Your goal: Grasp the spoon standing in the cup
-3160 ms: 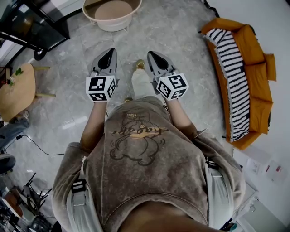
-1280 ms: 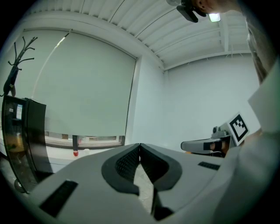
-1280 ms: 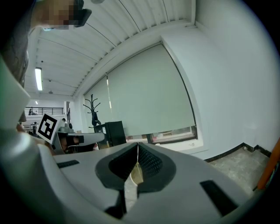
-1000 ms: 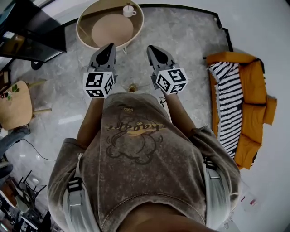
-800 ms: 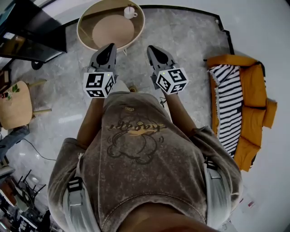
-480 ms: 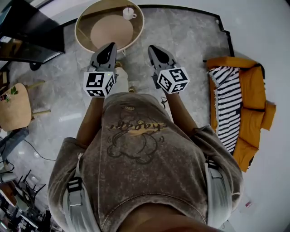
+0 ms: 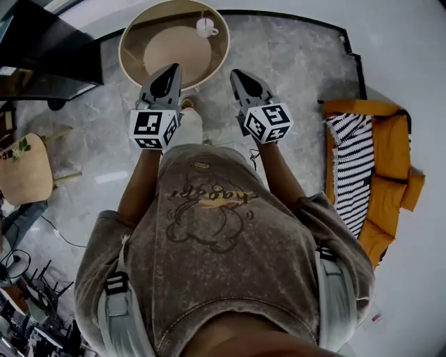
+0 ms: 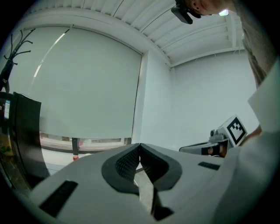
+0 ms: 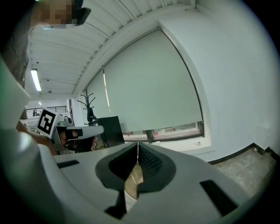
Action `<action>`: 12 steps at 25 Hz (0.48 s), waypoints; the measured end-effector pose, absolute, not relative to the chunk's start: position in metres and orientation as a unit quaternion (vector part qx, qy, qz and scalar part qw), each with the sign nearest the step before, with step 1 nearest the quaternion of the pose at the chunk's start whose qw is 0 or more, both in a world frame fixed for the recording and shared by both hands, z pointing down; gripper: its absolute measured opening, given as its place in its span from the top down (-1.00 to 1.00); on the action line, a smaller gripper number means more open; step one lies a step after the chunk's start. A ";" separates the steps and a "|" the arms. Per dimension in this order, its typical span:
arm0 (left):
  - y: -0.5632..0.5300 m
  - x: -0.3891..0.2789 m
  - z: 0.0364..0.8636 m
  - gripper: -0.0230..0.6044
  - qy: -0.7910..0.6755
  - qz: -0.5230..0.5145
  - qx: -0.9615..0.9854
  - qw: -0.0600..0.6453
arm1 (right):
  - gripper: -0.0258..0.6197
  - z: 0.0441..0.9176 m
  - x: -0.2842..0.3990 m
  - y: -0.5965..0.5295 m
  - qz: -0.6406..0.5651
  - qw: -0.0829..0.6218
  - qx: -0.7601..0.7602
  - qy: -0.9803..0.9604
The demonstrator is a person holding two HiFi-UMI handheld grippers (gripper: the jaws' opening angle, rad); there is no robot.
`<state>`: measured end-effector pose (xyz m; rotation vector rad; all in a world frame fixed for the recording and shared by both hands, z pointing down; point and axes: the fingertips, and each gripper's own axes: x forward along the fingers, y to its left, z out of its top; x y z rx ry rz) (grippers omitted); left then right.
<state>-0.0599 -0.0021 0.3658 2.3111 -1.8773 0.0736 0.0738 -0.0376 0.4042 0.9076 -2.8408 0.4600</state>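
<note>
A white cup [image 7: 205,28] stands on the far side of a round beige table [image 7: 132,49] at the top of the head view. A thin spoon handle [image 7: 204,17] rises from it. My left gripper [image 7: 172,70] and right gripper [image 7: 235,73] are held out side by side over the table's near edge, well short of the cup. Both are shut with nothing between their jaws. In the left gripper view the jaws [image 8: 139,147] meet at their tips, and so do those in the right gripper view [image 9: 138,146]. Neither gripper view shows the cup.
An orange sofa [image 7: 394,167] with a striped blanket [image 7: 352,174] stands at the right. A black cabinet [image 7: 42,49] is at the upper left, and a small wooden table [image 7: 28,178] at the left. The grey marble floor [image 7: 293,63] surrounds the round table.
The person has walked towards the round table, so it and the cup now lie closer in the head view. Both grippers stay shut and side by side.
</note>
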 end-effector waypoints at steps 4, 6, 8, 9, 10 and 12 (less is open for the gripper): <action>-0.036 -0.075 0.367 0.87 -0.623 0.025 0.777 0.083 | 0.86 0.404 0.053 -0.066 0.156 0.060 0.297 -0.940; -0.054 -0.084 0.369 0.87 -0.620 0.025 0.780 0.086 | 0.86 0.405 0.043 -0.080 0.161 0.059 0.297 -0.939; -0.072 -0.093 0.369 0.87 -0.615 0.025 0.783 0.088 | 0.86 0.405 0.032 -0.095 0.163 0.060 0.298 -0.939; -0.081 -0.097 0.368 0.87 -0.612 0.025 0.785 0.089 | 0.86 0.404 0.027 -0.102 0.163 0.060 0.299 -0.938; -0.089 -0.101 0.367 0.87 -0.609 0.026 0.788 0.089 | 0.86 0.403 0.023 -0.109 0.162 0.061 0.301 -0.938; -0.107 -0.107 0.367 0.87 -0.601 0.027 0.794 0.089 | 0.86 0.402 0.017 -0.124 0.161 0.061 0.307 -0.936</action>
